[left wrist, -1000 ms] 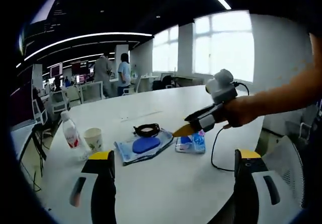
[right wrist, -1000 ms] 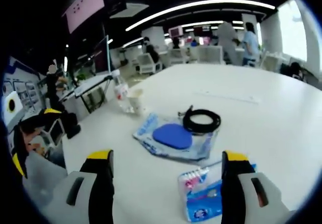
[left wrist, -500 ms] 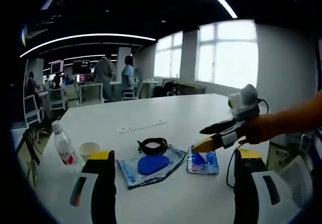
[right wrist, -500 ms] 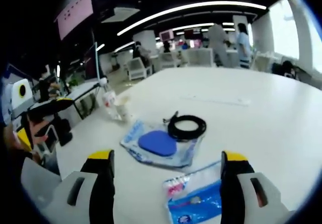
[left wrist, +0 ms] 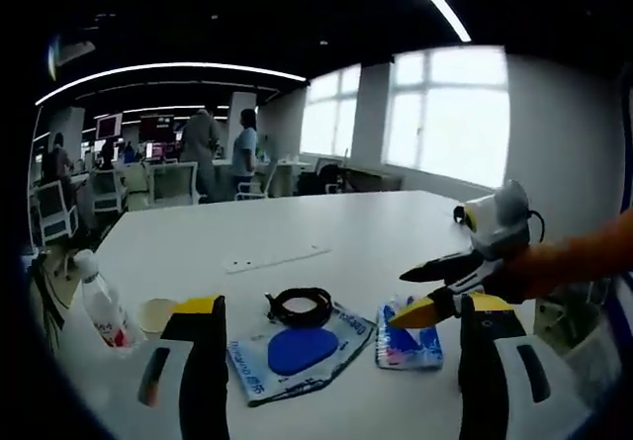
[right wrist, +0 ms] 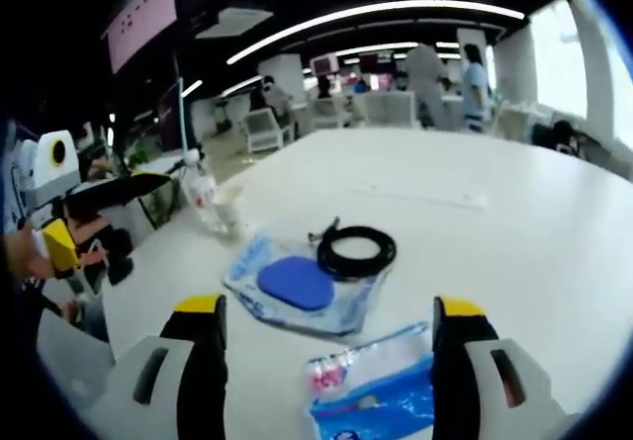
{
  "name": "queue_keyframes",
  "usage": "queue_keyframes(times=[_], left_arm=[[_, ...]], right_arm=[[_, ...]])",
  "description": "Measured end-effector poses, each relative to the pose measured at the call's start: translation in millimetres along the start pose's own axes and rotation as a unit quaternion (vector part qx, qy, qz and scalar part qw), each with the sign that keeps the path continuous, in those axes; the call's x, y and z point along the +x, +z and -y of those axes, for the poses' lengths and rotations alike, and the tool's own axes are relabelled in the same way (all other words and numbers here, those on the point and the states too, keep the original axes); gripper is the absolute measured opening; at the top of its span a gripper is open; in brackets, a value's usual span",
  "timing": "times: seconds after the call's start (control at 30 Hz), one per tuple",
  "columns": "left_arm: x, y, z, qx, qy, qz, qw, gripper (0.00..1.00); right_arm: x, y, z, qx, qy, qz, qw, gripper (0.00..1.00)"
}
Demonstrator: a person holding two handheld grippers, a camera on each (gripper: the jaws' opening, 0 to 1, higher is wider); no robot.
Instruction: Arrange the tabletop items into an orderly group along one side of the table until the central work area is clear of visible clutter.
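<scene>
My right tongs (right wrist: pixel 321 361), still wide open, have dropped closer over the blue packet (right wrist: pixel 381 405), grab coming next.

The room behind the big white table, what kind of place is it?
It looks like a big open office. Past the white table there are rows of desks with chairs, screens hanging up, long strip lights on the ceiling, and people standing around.

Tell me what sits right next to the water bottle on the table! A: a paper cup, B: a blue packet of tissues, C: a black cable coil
A: the paper cup stands right beside the water bottle, while the cable coil and blue packet lie apart from it.
</scene>
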State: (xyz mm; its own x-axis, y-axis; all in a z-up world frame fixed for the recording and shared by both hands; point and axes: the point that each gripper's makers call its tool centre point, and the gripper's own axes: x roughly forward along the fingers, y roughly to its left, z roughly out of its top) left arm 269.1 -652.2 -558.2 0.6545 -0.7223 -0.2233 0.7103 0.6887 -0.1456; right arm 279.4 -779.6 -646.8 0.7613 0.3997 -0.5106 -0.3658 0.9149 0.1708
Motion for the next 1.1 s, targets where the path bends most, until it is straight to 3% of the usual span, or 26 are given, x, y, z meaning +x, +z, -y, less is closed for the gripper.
queue_keyframes(times=[0.23, 0.5, 1.1], left_arm=[[22.7, -4.8, -10.8, -0.045, 0.013, -0.002, 0.9989, 0.97], [44.3, -21.0, -26.2, -0.094, 0.032, -0.016, 0.995, 0.95], [88.1, -44.9, -61.9, -0.145, 0.061, -0.045, 0.9865, 0.87]], right_arm=[[4.8, -6.9, 14.2, 0.012, -0.013, -0.013, 0.9998, 0.79], [13.8, -6.1, 29.5, 0.021, -0.023, -0.023, 0.9992, 0.79], [50.5, 2.1, 46.1, 0.034, -0.027, -0.042, 0.9982, 0.75]])
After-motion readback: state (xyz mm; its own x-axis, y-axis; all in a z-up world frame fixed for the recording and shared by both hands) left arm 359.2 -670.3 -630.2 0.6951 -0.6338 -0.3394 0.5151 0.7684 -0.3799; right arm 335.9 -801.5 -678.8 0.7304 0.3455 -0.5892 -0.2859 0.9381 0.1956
